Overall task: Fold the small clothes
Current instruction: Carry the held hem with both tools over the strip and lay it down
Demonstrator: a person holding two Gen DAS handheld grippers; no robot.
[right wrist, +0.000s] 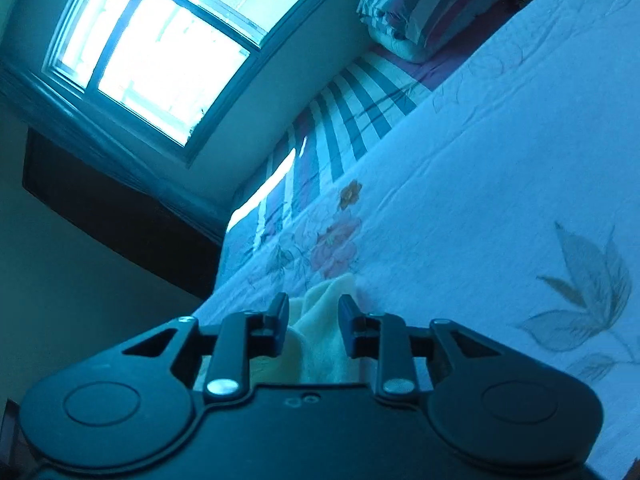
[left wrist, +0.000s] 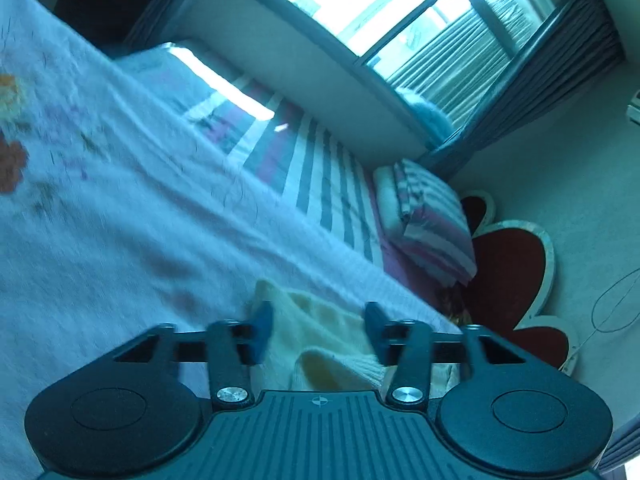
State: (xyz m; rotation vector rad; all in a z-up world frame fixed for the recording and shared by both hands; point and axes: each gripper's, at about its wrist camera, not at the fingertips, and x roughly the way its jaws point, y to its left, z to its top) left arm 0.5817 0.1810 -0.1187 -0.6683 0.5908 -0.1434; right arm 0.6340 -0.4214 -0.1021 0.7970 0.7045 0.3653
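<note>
A small pale yellow garment lies on the white floral bedspread. In the left wrist view, my left gripper is open, its blue fingers either side of the cloth, low over the bed. In the right wrist view, the same yellow garment sits between the fingers of my right gripper, which is open with a narrower gap. The bedspread runs off to the right there. Whether either gripper touches the cloth is unclear.
A striped sheet and a striped pillow lie beyond the bedspread, by a red flower-shaped headboard. A window with curtains is behind the bed. The pillow also shows in the right wrist view.
</note>
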